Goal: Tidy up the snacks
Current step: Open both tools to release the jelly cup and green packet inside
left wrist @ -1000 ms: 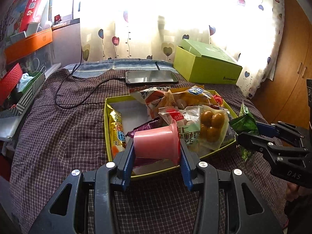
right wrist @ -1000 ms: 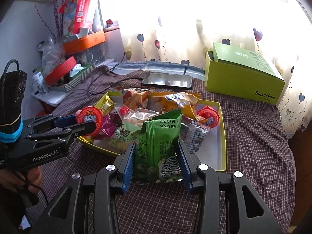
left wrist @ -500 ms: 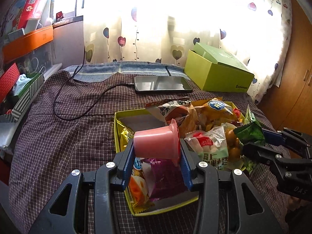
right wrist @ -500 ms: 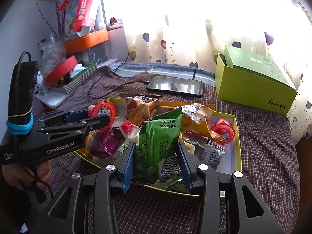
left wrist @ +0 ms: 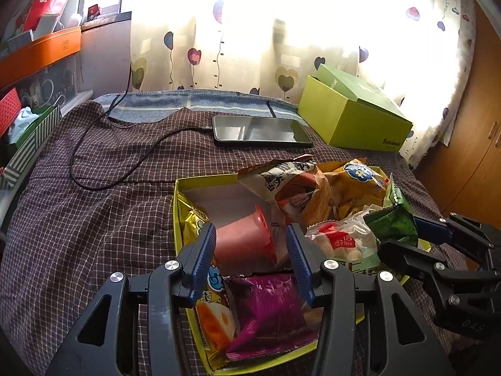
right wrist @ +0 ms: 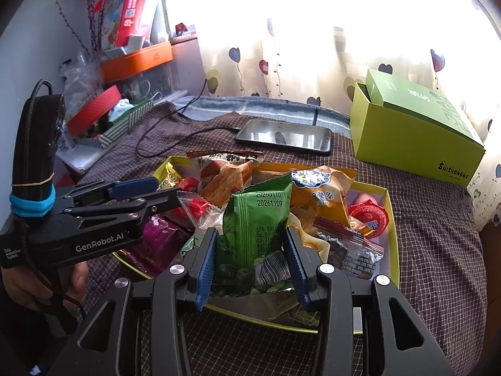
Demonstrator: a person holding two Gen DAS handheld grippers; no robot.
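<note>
The left hand-held gripper (left wrist: 250,250) hangs over the near-left part of the yellow tray (left wrist: 200,180), which sits on the bed (left wrist: 94,219) toward its right side. Its jaws are opening, and the pink cup (left wrist: 242,244) lies on its side between them. The left pad seems close against the cup while a gap shows at the right pad, and I cannot tell whether the cup rests on the tray floor yet. Just below the cup lie a purple pack (left wrist: 269,310) and an orange-and-yellow pack (left wrist: 213,313) along the tray's left wall.

The right hand-held gripper (right wrist: 250,260) is clamped at a middling width on the green pack (right wrist: 253,222), holding it upright over the tray's near edge. Behind it the tray is heaped: a yellow bag (right wrist: 319,194), an orange-brown bag (right wrist: 225,175), and a red-lidded cup (right wrist: 369,216) in the right part. A hand (right wrist: 34,285) grips the left tool's handle.

Beyond the tray, toward the bed's far edge, lie a phone (left wrist: 261,131) with its cable (left wrist: 94,169), and a green box (left wrist: 350,119) at the far-right corner, under the curtain (left wrist: 250,31).
</note>
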